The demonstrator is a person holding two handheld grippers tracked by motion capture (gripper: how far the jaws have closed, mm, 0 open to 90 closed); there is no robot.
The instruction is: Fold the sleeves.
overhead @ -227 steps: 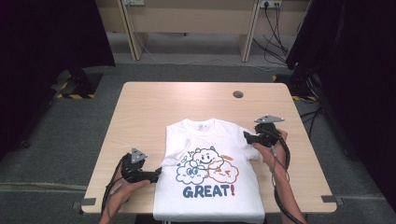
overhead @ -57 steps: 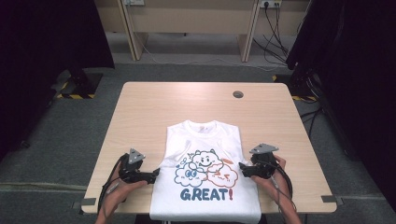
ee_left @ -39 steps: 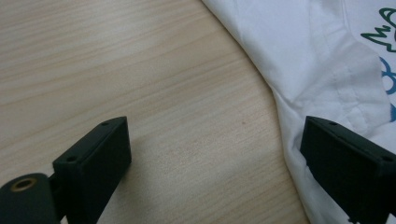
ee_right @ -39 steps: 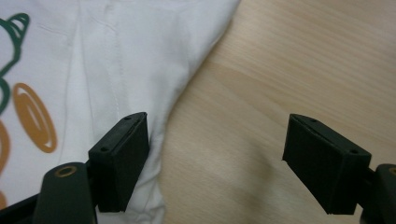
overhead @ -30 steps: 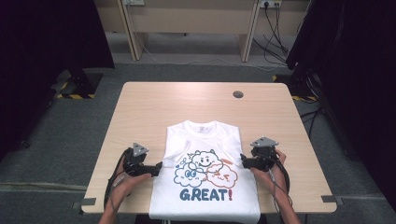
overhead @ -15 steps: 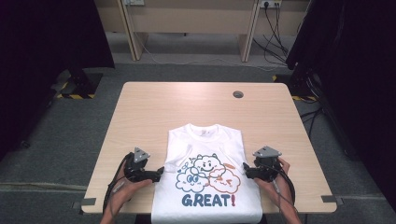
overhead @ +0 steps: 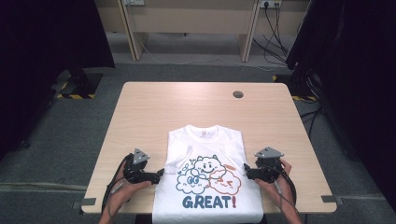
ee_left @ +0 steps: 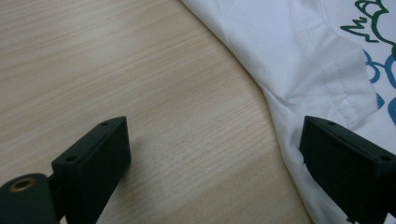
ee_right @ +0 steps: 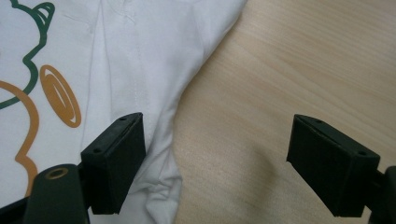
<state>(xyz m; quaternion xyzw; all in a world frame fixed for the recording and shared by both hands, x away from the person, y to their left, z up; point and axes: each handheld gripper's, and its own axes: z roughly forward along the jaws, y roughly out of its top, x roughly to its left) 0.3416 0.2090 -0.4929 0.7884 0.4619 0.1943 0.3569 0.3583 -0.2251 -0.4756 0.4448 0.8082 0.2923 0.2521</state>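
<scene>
My left gripper [overhead: 159,174] and right gripper [overhead: 246,171] are matte black, and each carries a grey three-cornered plate on top. Each has two black jaws, blocky and rectangular, with small round screw holes along their edges. A brass-coloured ring is set into the black body beside one jaw. Black cables loop back from both along my bare forearms.

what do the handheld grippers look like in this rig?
Both the left gripper and right gripper are black, each topped by a grey three-cornered plate and trailing a black cable. Jaws are flat black rectangular blocks with small screw holes. Forearms are bare, no sleeves.
</scene>
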